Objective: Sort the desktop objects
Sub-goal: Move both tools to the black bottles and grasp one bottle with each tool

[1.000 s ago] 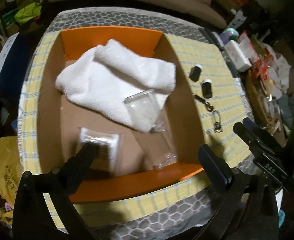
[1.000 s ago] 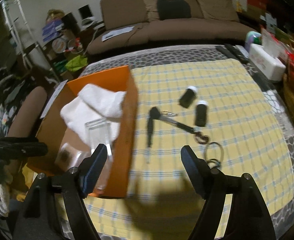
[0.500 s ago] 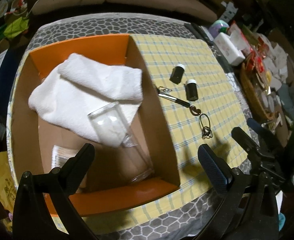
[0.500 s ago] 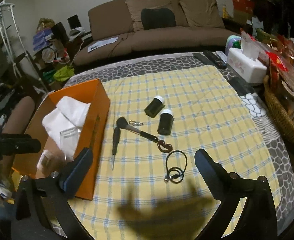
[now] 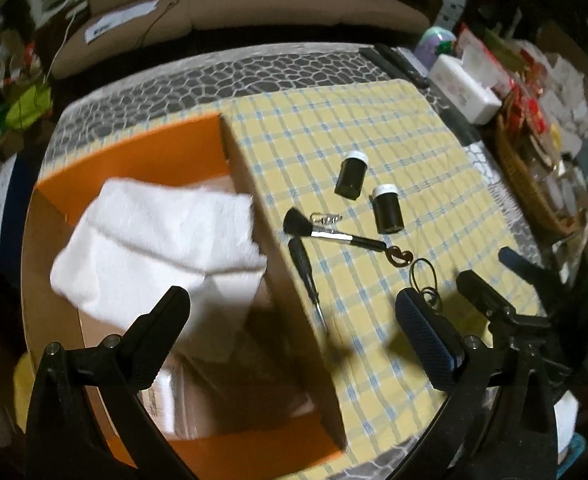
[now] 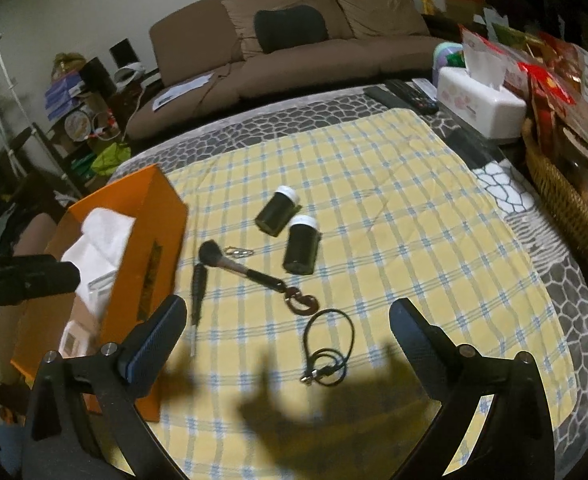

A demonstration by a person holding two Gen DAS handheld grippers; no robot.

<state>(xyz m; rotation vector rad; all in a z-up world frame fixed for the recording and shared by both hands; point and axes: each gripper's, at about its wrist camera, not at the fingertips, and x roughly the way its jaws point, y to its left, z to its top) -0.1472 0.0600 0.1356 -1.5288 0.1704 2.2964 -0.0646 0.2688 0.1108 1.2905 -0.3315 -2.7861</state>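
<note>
Shifted off the orange box (image 5: 198, 136) toward the checked cloth (image 6: 394, 208). Right gripper (image 6: 286, 332) spread wide, jaws just opened, empty, tilted down above black cord (image 6: 328, 348). Left gripper (image 5: 290, 320) spread, empty, straddling box wall. Bottles (image 6: 300, 246), brush (image 6: 230, 262) mid-cloth.

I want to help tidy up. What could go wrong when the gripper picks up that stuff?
1. The two bottles lie on their sides, so a nudge might roll them.
2. The brush, screwdriver and small clip lie close together; grabbing one may knock another.
3. The thin cord lies flat on the cloth and could slip the right gripper.
</note>
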